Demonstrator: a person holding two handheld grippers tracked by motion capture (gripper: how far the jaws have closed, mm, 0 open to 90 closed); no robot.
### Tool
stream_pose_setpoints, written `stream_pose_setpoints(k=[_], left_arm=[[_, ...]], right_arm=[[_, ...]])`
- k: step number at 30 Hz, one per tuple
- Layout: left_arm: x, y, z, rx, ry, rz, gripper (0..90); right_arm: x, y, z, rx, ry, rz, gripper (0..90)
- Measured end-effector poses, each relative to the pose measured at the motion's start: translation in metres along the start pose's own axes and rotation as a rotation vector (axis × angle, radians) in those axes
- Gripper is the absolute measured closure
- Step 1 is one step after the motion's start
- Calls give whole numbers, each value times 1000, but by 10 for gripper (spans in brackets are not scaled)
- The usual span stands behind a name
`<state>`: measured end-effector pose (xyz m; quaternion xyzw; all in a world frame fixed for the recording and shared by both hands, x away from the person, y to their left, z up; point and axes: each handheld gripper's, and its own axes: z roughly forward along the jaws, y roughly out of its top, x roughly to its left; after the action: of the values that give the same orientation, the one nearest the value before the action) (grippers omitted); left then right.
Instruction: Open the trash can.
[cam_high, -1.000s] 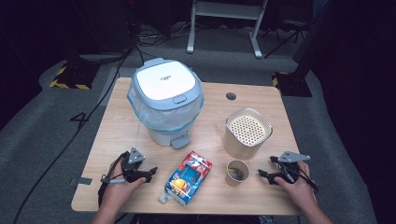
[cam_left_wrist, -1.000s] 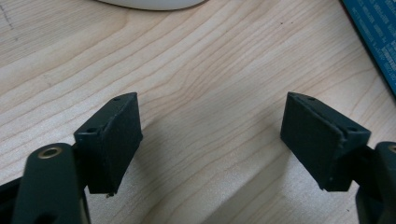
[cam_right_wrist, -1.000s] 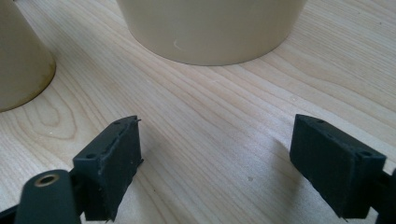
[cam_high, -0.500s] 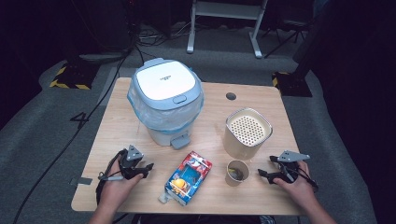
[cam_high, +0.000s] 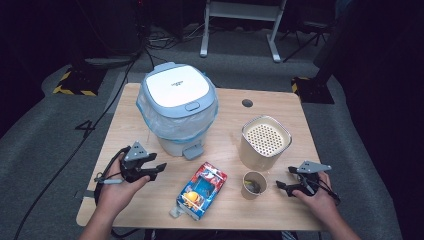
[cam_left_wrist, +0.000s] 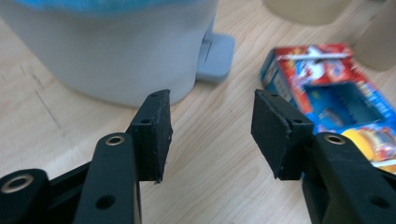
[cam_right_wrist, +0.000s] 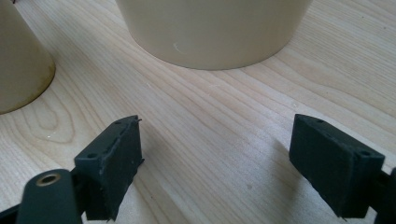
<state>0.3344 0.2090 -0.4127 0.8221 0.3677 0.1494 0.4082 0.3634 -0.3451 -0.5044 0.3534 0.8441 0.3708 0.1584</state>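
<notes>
My left gripper (cam_high: 158, 171) hangs a little above the table's front left and points right toward a colourful carton (cam_high: 200, 190) that lies flat. Its jaws have just been closing and stand partly open with nothing between them. In the left gripper view (cam_left_wrist: 210, 135) I see the carton (cam_left_wrist: 336, 93) ahead on the right, its cut-out side up, and the pedal bin's base (cam_left_wrist: 116, 51) on the left. My right gripper (cam_high: 283, 178) rests open and empty at the front right, just right of a paper cup (cam_high: 254, 184).
A white-lidded pedal bin (cam_high: 177, 107) with a blue liner stands at the back left, its pedal (cam_high: 192, 152) facing me. A cream container (cam_high: 265, 142) with a perforated top stands behind the cup. The right gripper view (cam_right_wrist: 215, 163) has the container's wall (cam_right_wrist: 215, 32) ahead and the cup (cam_right_wrist: 21, 60) at left.
The left hand has lifted its gripper off the table, and its jaws stand narrower than before. The right hand and its gripper have stayed where they were.
</notes>
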Motion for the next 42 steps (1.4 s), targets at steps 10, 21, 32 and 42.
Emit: stream_pose_setpoints(k=[10,21,32,42], left_arm=[[0,37,-25,-91,-36,15,550],[3,75,-41,-208,-74,31,619],[1,110,-44,-283,-99,53,805],[3,140,-35,-322,-118,50,900]], right_arm=[[0,0,0,0,0,-1,171],[0,0,0,0,0,-1,171],[0,0,0,-1,0,-1,171],[0,0,0,-1,0,0,172]])
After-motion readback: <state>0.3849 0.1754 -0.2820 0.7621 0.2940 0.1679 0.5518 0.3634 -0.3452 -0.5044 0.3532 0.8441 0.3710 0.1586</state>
